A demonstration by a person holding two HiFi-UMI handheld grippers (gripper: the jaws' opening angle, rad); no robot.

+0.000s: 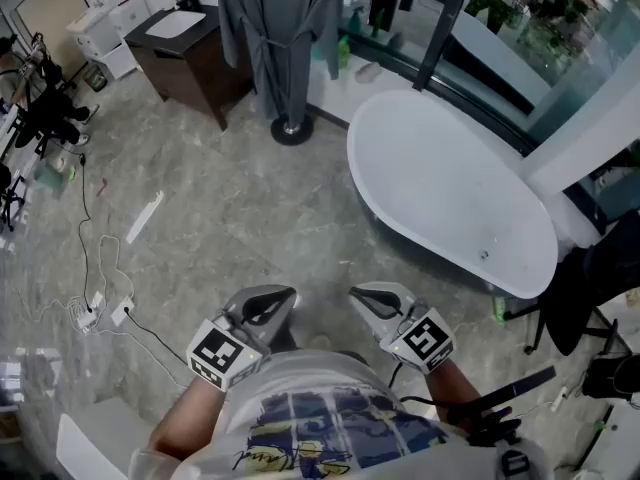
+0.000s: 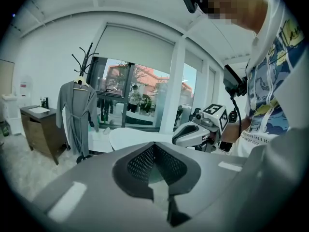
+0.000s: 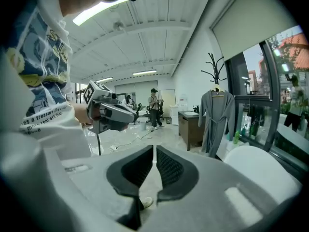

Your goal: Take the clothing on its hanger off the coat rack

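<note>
Left gripper (image 1: 268, 306) and right gripper (image 1: 378, 300) held at waist, jaws together, empty, grey robe (image 1: 277, 28) well ahead

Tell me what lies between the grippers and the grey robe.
Only bare grey floor up to the robe, as the head view shows; the bathtub stands aside.

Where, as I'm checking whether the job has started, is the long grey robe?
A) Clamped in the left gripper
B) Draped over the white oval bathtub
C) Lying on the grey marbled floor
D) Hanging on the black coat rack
D: the long grey robe hangs on its hanger from the black coat rack, well apart from the left gripper and right gripper, both shut and empty.
</note>
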